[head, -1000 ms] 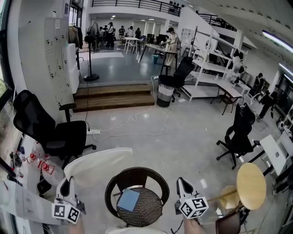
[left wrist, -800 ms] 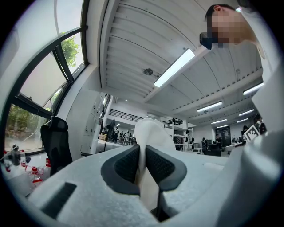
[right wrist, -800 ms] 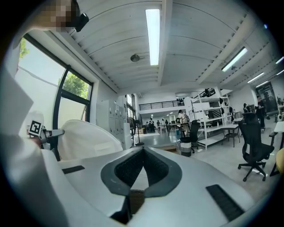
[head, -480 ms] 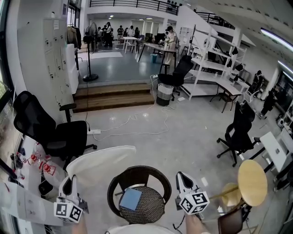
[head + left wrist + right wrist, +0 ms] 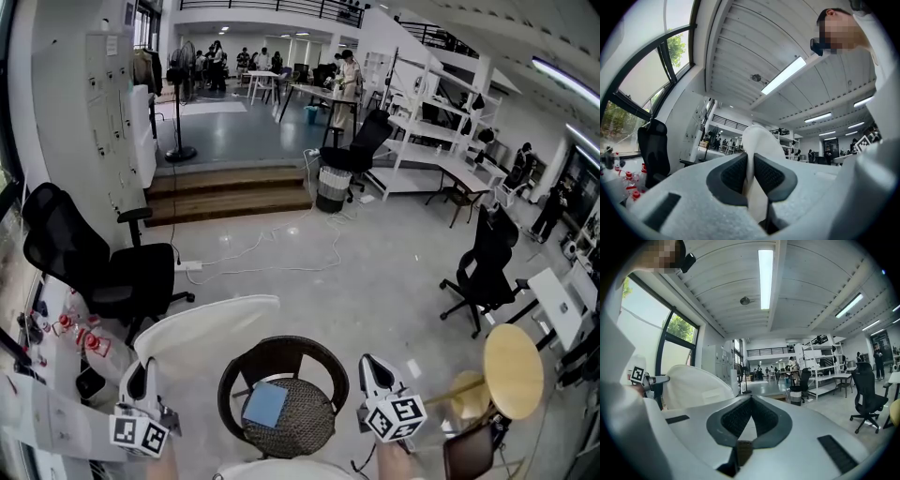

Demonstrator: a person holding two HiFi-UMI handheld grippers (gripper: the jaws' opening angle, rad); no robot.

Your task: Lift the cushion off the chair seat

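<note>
The left gripper [image 5: 751, 161] is clamping its dark, ribbed pads on a thin edge of the cushion [image 5: 211, 328], and the pale fabric is standing up between the jaws as a smooth, rounded lobe. The right gripper [image 5: 750, 401] is holding nothing: its pads are meeting at the tips, leaving only a narrow wedge-shaped gap behind them, and it is hovering at the right side of the wicker chair [image 5: 281, 350], apart from the cushion. In the head view the cushion is hanging to the left of and behind the chair, clear of the seat; it is reading as a broad cream slab with soft, curved corners and a matte, unpatterned cover, and its right end is lying close above the chair's back rim. The chair is showing a dark, glossy hoop of bent wood that is wrapping round a circular seat [image 5: 305, 429] of tight brown weave. A flat blue square pad [image 5: 265, 405] is lying on the left half of that seat. A black mesh office chair [image 5: 84, 262] is standing further left on the shiny grey floor [image 5: 375, 272], and a round pale wooden tabletop [image 5: 513, 370] is showing at the right.
</note>
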